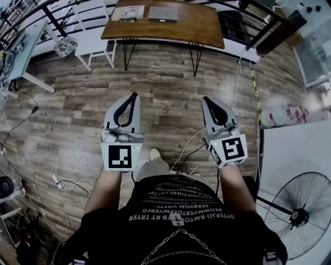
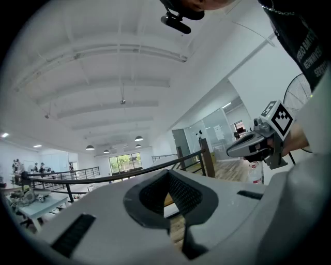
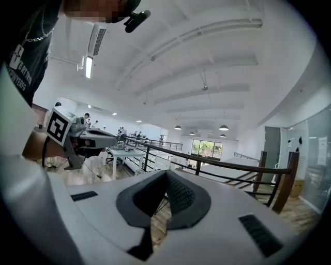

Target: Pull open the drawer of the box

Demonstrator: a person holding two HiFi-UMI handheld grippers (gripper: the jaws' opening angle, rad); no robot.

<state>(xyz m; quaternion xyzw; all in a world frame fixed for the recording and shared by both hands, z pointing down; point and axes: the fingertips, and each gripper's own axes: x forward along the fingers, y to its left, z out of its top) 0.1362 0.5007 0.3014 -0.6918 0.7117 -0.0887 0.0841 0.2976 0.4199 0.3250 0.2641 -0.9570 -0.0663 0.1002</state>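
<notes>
A flat grey box [image 1: 163, 14] lies on the brown wooden table [image 1: 199, 26] at the far end of the room in the head view, well away from both grippers. Its drawer front cannot be made out from here. My left gripper [image 1: 135, 95] and right gripper [image 1: 205, 99] are held side by side above the plank floor, pointing toward the table. Both are shut with nothing between the jaws. In the left gripper view the jaws [image 2: 168, 174] tilt up at the ceiling, with the right gripper [image 2: 258, 142] beside them. The right gripper view shows its shut jaws [image 3: 166, 174] and the left gripper [image 3: 88, 137].
Papers with a dark item on top [image 1: 128, 13] lie next to the box. A white chair [image 1: 95, 31] stands left of the table, and a black railing [image 1: 62, 26] runs behind it. Cables [image 1: 77, 183] trail on the floor. A standing fan [image 1: 302, 215], a white surface [image 1: 295, 150] and bottles [image 1: 282, 115] are at the right.
</notes>
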